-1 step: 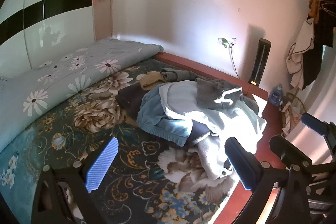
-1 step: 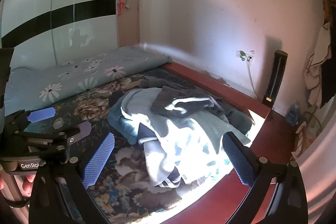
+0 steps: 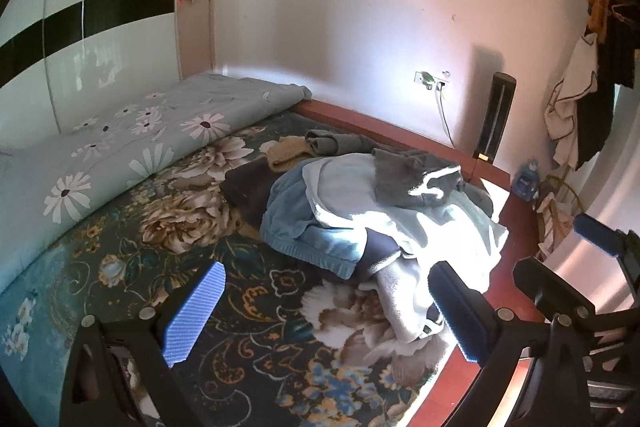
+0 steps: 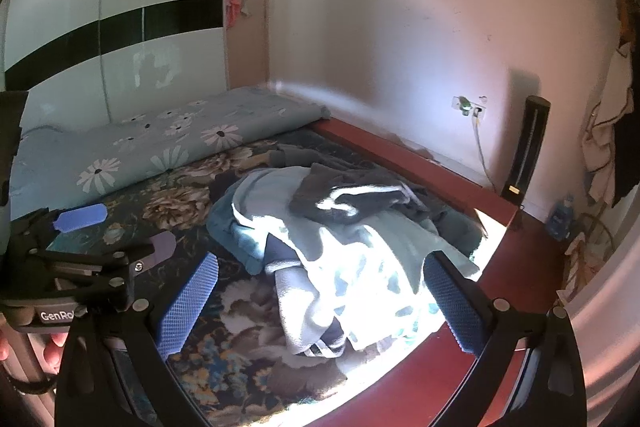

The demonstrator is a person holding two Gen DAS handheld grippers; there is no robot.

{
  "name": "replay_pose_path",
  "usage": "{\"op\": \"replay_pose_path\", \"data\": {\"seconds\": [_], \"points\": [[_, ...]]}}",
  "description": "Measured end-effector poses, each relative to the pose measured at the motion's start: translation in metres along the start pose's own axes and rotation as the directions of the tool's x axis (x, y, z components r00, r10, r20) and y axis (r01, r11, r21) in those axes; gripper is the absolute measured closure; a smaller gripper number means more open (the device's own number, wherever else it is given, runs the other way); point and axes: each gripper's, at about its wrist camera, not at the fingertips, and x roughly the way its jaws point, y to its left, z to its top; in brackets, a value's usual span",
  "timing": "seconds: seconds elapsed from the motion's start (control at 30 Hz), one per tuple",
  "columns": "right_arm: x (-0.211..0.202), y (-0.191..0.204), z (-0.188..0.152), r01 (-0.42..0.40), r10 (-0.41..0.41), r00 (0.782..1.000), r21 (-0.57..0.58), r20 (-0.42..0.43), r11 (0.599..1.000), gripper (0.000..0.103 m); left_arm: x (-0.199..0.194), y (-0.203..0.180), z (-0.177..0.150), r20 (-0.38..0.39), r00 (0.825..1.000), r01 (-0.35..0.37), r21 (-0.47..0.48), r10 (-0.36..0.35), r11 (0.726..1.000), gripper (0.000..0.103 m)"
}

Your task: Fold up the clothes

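Note:
A heap of unfolded clothes (image 3: 372, 211) lies on the bed's floral sheet (image 3: 168, 227), near the bed's red wooden edge; it also shows in the right wrist view (image 4: 344, 227). On top lie a grey garment (image 3: 416, 179), a pale blue one (image 3: 344, 183) and a darker blue knit (image 3: 304, 231). My left gripper (image 3: 324, 311) is open and empty, held above the sheet in front of the heap. My right gripper (image 4: 320, 303) is open and empty, just short of the heap's near edge. The left gripper shows at the left in the right wrist view (image 4: 116, 235).
A rolled daisy-print duvet (image 3: 132, 147) lies along the far left of the bed. A red bed frame edge (image 4: 432, 171) runs along the wall. A black tower device (image 3: 496, 119), a wall socket (image 3: 430, 79) and hanging clothes (image 3: 592, 83) stand at the right.

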Motion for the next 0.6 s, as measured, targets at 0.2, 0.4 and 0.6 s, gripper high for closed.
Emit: {"op": "replay_pose_path", "data": {"seconds": [0.2,0.4,0.6], "points": [[-0.005,0.008,0.005,0.031,-0.031,0.999,-0.045,0.012,0.998,0.0,-0.003,-0.005,0.004,0.007,1.0,-0.01,0.015,0.01,1.0,0.0],[-0.004,-0.005,0.009,-0.016,0.016,1.0,-0.034,0.004,0.999,0.0,-0.005,-0.01,0.008,0.014,1.0,-0.02,0.029,0.02,0.999,0.0],[-0.009,-0.007,0.016,-0.044,0.045,0.999,-0.058,0.01,0.997,0.0,-0.01,-0.013,0.014,0.017,1.0,-0.015,0.039,0.015,0.999,0.0]]}}
